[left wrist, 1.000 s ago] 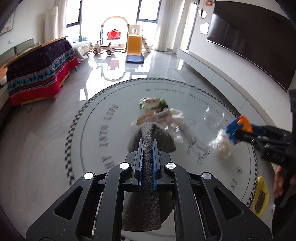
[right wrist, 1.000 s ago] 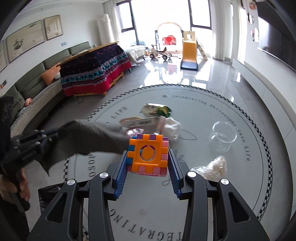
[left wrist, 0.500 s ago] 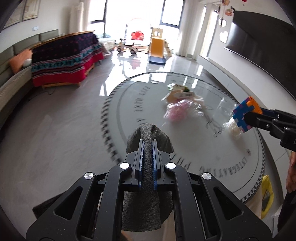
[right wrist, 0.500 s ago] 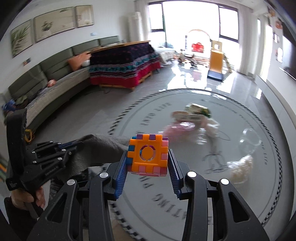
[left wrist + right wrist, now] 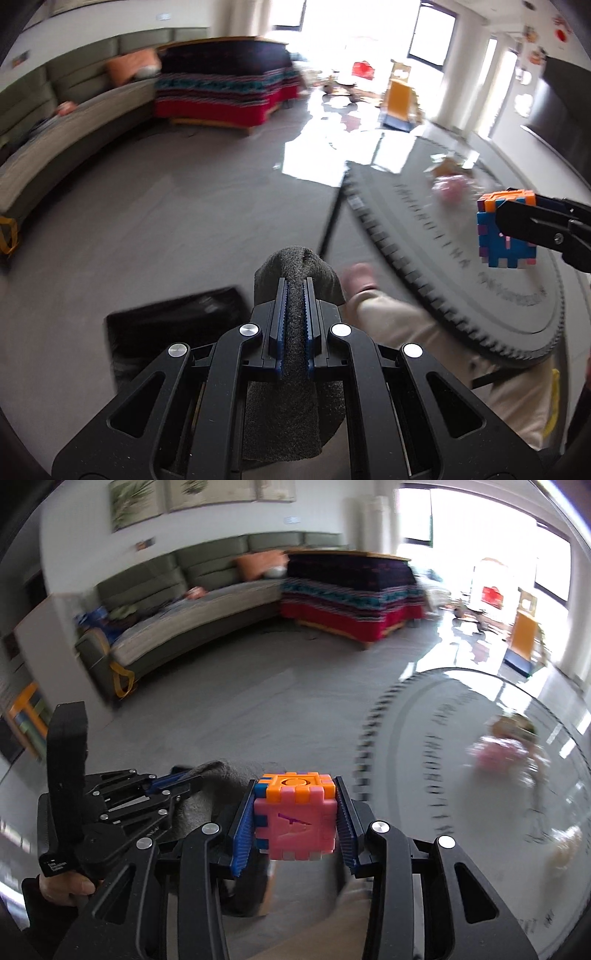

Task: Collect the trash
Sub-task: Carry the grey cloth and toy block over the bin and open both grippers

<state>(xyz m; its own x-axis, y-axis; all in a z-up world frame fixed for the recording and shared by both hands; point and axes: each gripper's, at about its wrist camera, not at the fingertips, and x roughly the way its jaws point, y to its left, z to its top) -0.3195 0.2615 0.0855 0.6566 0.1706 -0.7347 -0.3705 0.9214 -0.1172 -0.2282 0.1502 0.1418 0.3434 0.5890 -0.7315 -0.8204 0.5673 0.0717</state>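
My left gripper (image 5: 295, 291) is shut on a grey cloth (image 5: 295, 266) that sticks out past its fingertips and hangs down behind them. It is over the floor, left of the round table (image 5: 461, 266). My right gripper (image 5: 294, 788) is shut on a foam puzzle cube (image 5: 295, 823), orange on top and pink in front. In the left wrist view the cube (image 5: 506, 236) hangs over the table's left part. In the right wrist view the left gripper (image 5: 192, 777) and the cloth (image 5: 218, 775) are just left of the cube. Blurred trash (image 5: 498, 753) lies on the table (image 5: 443, 775).
A black bag or bin (image 5: 173, 325) sits on the floor at lower left of the left gripper. A person's cream trouser leg (image 5: 406, 328) and pink slipper (image 5: 358, 277) stand by the table edge. A sofa (image 5: 192, 609) and a cloth-covered table (image 5: 351, 594) stand farther off.
Both grippers have swung left, from over the middle of the table to its left edge and the floor. The trash pile slid to the right of both views. Both grips are unchanged.
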